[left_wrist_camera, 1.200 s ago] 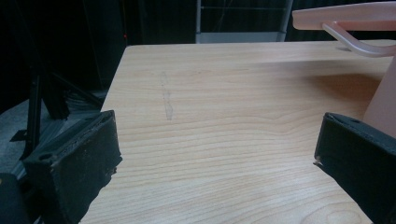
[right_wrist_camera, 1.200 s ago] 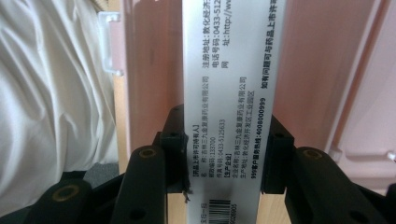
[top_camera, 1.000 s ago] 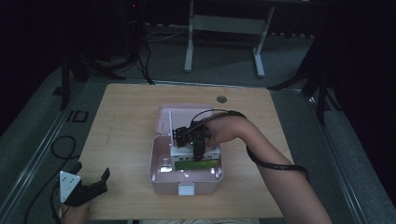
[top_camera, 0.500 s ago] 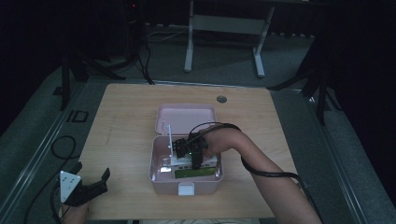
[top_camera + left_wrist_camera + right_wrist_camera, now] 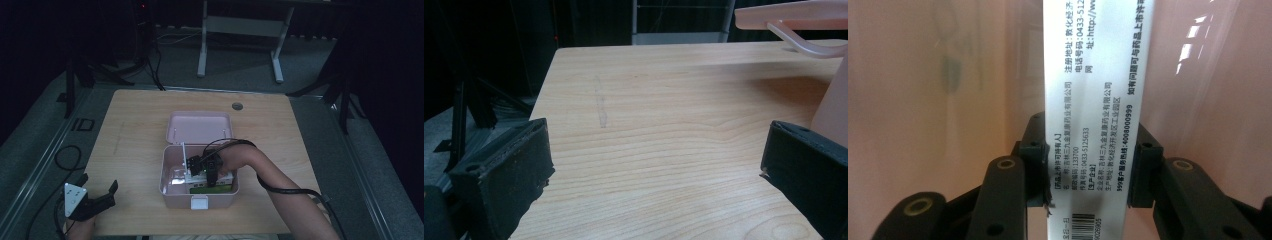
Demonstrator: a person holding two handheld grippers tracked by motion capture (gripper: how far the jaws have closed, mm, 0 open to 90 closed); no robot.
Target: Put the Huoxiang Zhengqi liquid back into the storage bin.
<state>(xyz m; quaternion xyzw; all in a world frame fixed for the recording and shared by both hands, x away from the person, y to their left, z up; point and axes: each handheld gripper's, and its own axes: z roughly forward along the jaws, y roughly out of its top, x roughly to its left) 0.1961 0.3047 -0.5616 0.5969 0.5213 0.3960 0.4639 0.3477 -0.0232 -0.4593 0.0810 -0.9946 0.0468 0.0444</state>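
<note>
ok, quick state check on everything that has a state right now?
pink box: lid open, laid back flat on the table.
white carton: clamped, inside the pink box.
right gripper: shut on the white carton.
left gripper: open, nothing between the jaws, at the table edge.

A light wooden desk (image 5: 135,125) is seen on grey floor (image 5: 50,135) in a dim room. A white-legged frame (image 5: 240,30) is set at the far side, and black stands (image 5: 75,75) are placed left and right.
</note>
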